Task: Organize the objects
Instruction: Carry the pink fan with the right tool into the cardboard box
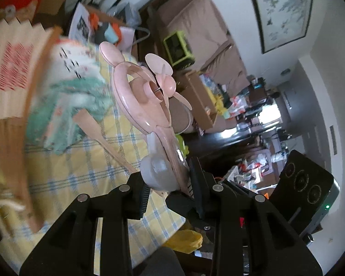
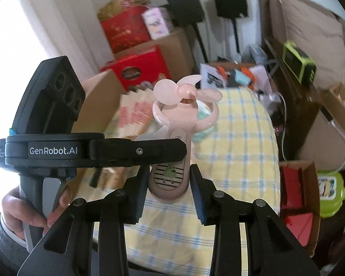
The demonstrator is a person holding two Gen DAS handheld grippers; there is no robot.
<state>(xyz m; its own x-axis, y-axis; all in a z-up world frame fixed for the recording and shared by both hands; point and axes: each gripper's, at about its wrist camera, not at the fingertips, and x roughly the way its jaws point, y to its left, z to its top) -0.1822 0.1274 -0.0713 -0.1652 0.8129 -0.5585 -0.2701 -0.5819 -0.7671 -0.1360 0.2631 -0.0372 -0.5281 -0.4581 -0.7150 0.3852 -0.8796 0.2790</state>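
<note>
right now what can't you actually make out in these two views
- Teal and white item, left wrist view: motion blur, identity unclear.
- Folding fan: red print blurred, left edge cut off.
- Pink handheld fan: whether the left gripper clamps it; its fingers hide the contact.
- Right gripper: open around the handle base, any touch unclear.

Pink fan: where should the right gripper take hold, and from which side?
The pink fan's flat lower handle, from the base end, below the left gripper's clamp. The right gripper's open jaws flank that narrow part; the blades above are wide and flimsy.
</note>
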